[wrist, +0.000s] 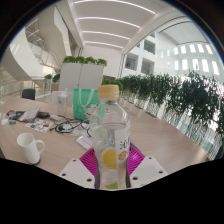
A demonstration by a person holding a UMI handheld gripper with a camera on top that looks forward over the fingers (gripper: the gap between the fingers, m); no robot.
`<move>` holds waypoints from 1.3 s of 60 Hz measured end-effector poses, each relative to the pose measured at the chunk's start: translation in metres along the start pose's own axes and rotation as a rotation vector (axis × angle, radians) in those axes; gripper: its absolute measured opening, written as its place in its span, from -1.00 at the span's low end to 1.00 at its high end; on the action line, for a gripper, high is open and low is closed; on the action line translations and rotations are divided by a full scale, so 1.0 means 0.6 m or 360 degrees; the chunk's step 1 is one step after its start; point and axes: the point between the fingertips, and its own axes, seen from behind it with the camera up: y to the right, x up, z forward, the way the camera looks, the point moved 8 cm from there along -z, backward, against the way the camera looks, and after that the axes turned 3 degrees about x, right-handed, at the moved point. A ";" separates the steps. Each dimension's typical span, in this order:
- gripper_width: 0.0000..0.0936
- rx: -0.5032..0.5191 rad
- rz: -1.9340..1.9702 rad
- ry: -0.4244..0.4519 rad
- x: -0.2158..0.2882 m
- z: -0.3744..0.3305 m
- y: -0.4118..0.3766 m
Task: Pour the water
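A clear plastic bottle (111,135) with an orange cap and a yellow-green fruit label stands upright between my fingers. Both pink pads (88,158) press on its sides, so my gripper (112,165) is shut on the bottle. A white mug (31,148) with a handle stands on the table to the left of the fingers. A green cup (85,98) stands further back, beyond the bottle and a little left.
The light wooden table (165,140) stretches ahead. Cables and small items (35,118) lie at its far left. A white planter box with plants (82,72) stands at the back. A row of green plants (180,95) lines the right side.
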 end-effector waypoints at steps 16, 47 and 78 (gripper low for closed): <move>-0.27 -0.0126 -0.1641 0.0004 0.146 0.005 -0.164; -0.27 -0.0238 -0.3537 -0.0241 0.156 0.043 -0.312; -0.16 0.0140 -0.0483 0.0255 0.142 0.022 -0.226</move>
